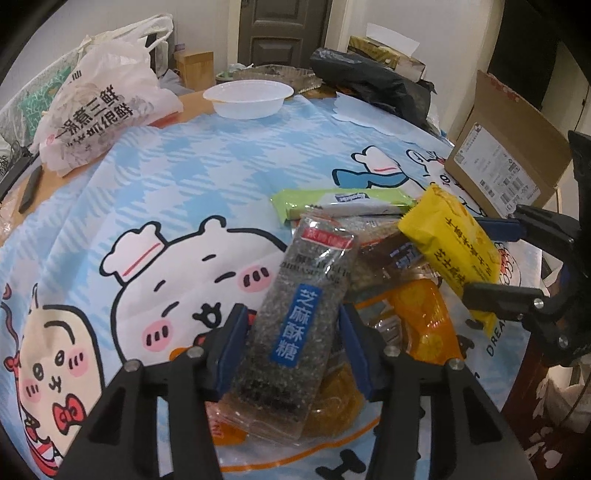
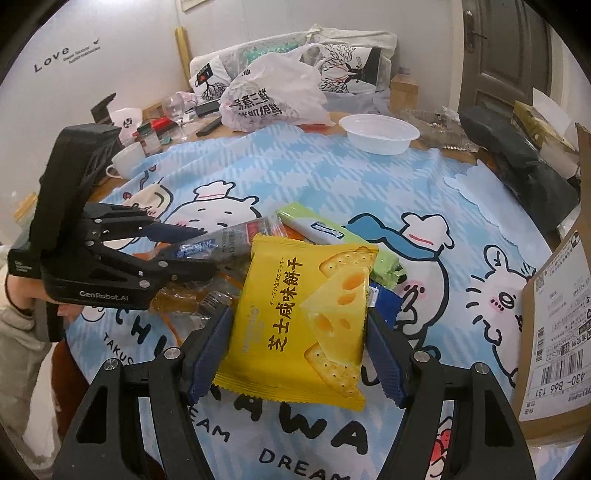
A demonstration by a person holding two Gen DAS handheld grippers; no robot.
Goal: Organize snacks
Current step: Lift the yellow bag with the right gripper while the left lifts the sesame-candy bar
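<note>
Left gripper (image 1: pixel 291 332) angled down, fingers clamping sesame candy pack (image 1: pixel 295 314), right gripper (image 2: pixel 299 339) fingers gripping yellow cracker packet (image 2: pixel 299 314)

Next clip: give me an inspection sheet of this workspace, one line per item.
Surface: table under a blue checked cartoon cloth.
Job's things: sesame candy bar; yellow cheese cracker pack; green pack; orange packet.
Clutter: white bowl, printed plastic bag, cardboard box, black bag, wine glass.
Grippers: left gripper shut on the bar; right gripper shut on the cracker pack.
Cables: nothing seen.
Surroundings: grey door, white wall.
</note>
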